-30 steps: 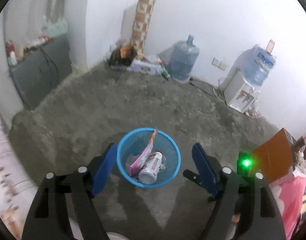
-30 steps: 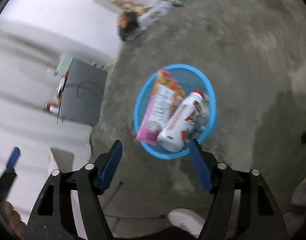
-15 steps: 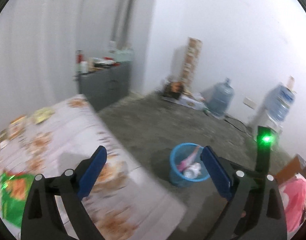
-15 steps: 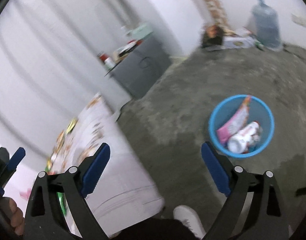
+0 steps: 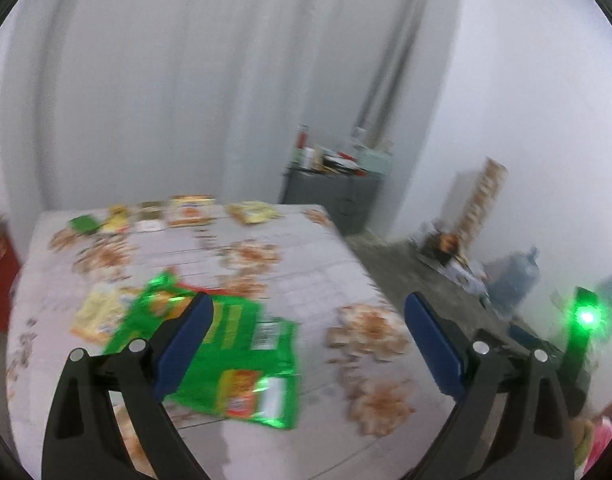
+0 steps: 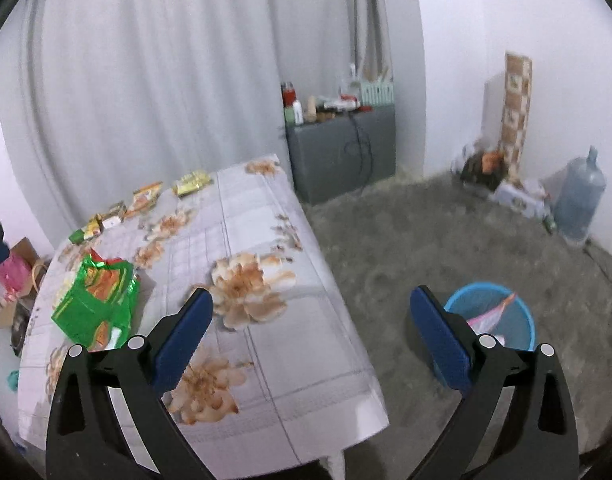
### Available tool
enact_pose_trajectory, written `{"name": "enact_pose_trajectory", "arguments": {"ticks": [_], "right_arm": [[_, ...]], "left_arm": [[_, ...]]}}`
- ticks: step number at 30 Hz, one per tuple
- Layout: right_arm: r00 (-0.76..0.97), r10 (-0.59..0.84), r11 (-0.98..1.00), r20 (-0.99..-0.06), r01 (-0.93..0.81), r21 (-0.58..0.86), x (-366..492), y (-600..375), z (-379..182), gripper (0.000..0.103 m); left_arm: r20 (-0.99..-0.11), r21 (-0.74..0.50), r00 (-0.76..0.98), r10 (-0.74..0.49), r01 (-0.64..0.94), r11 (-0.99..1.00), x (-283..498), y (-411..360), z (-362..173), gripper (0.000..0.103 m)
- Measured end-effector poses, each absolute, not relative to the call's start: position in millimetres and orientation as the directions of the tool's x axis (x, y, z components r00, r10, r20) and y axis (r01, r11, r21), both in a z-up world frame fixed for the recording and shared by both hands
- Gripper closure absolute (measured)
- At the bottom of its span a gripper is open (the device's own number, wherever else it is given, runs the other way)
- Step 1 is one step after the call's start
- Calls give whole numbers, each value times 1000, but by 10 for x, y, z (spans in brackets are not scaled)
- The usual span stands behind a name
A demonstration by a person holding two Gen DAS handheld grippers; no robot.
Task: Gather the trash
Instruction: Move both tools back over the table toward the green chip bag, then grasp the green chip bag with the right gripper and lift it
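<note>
You have both the left gripper point(image 5: 307, 344) and the right gripper point(image 6: 309, 338) empty with jaws wide, the right's widening, some trash already in the blue bin point(image 6: 521, 320), while the green wrapper point(image 5: 234, 356) and smaller packets point(image 6: 146, 196) remain on the tabletop point(image 6: 266, 240).

Left gripper point(image 5: 307, 340) frame: black plastic arms with triangular cut-outs.
Left gripper pads point(image 5: 184, 344): long, flat, blue.
Left gripper fasteners: round silver screw heads, two per arm.
Right gripper point(image 6: 311, 338) frame: black arms, same cut-outs.
Right gripper pads point(image 6: 182, 342): long, flat, blue.
Right gripper fasteners: round silver screw heads, two per arm.
</note>
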State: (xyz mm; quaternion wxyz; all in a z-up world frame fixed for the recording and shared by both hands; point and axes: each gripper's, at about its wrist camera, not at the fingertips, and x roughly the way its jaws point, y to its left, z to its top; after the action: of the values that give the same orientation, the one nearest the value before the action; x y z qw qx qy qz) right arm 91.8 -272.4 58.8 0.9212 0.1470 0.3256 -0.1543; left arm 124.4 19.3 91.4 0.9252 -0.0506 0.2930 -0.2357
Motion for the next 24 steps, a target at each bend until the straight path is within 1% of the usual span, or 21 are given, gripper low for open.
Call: {"name": "enact_pose_trajectory", "arguments": {"ticks": [3,7,11,15,16,18,19,20,22,23,24], "right_arm": [[776,-75,906,-626,316,283,962,-2651,573,8],[740,151,864,-656,224,451,1227,-2538,402,8],[675,323,834,-663,128,537,1596,-2337,276,9],[607,434,815,-666,51,577,1943,-2088,192,16],[585,449,811,-676,50,583,1982,-2043,161,17],[532,477,802,-700,62,594,2073,-1944,71,24],[501,494,796,-710,67,602,2113,-1880,4,26],[485,501,795,-717,70,603,2113,-1841,-30,28],[443,509,798,-738,78,598,2159,-1760,-128,32],[427,512,799,-745,81,596,2173,-1730,-161,36],[416,513,800,-750,85,594,2200,-1707,-190,38]], "left_arm": [[-528,-270,739,-418,320,908,1256,559,773,9],[-562,-314,729,-391,250,916,1266,898,492,9],[-601,-322,711,-364,202,925,1365,1078,313,9],[-609,-342,713,-347,158,926,1442,1261,208,9],[-611,-345,713,-345,152,926,1455,1300,190,9],[-614,-354,711,-344,141,924,1491,1368,141,9],[-615,-358,710,-343,137,924,1503,1400,111,10],[-624,-359,703,-340,127,925,1533,1437,61,11],[-640,-363,689,-340,119,924,1605,1476,7,18],[-649,-369,678,-346,117,922,1668,1500,-20,22],[-653,-381,666,-362,125,916,1742,1521,-38,32]]}}
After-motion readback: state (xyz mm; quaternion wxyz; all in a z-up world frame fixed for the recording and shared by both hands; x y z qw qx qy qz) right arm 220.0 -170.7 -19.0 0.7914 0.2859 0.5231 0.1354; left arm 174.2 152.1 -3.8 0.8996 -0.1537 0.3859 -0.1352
